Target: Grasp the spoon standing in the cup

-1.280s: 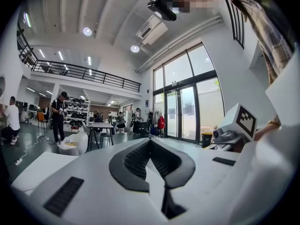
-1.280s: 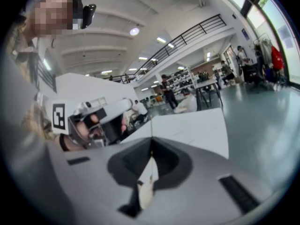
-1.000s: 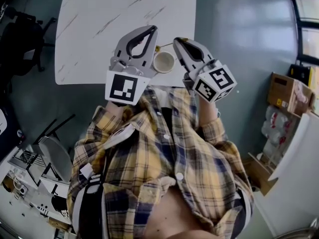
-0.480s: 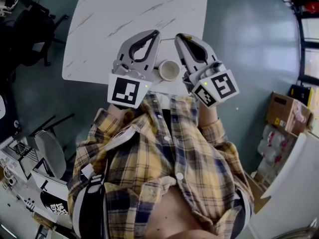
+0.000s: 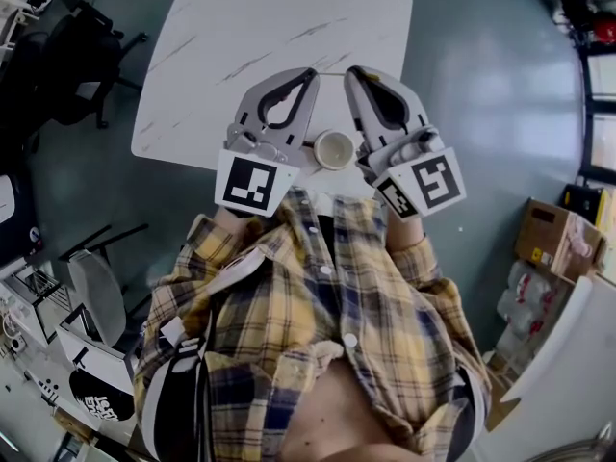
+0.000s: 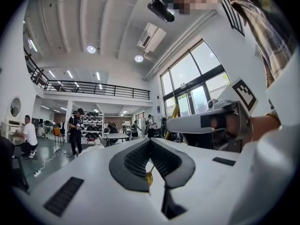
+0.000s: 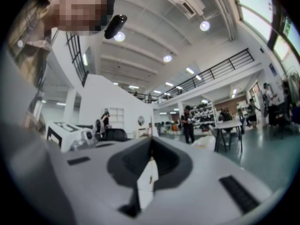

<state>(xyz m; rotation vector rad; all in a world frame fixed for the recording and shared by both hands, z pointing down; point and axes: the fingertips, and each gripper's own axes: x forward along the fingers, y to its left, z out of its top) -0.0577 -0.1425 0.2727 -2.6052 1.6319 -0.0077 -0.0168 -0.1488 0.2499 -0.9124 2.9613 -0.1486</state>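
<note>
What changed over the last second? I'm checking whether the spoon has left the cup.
In the head view the left gripper and right gripper edged further past the cup, and the right gripper rolled slightly. No taking or letting go shows. Unchanged: both shut, flanking the cup on the table; the left gripper view shows the spoon hanging between the left jaws.

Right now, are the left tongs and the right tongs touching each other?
Apart. The head view shows the table and the cup between the left tongs and the right tongs.
</note>
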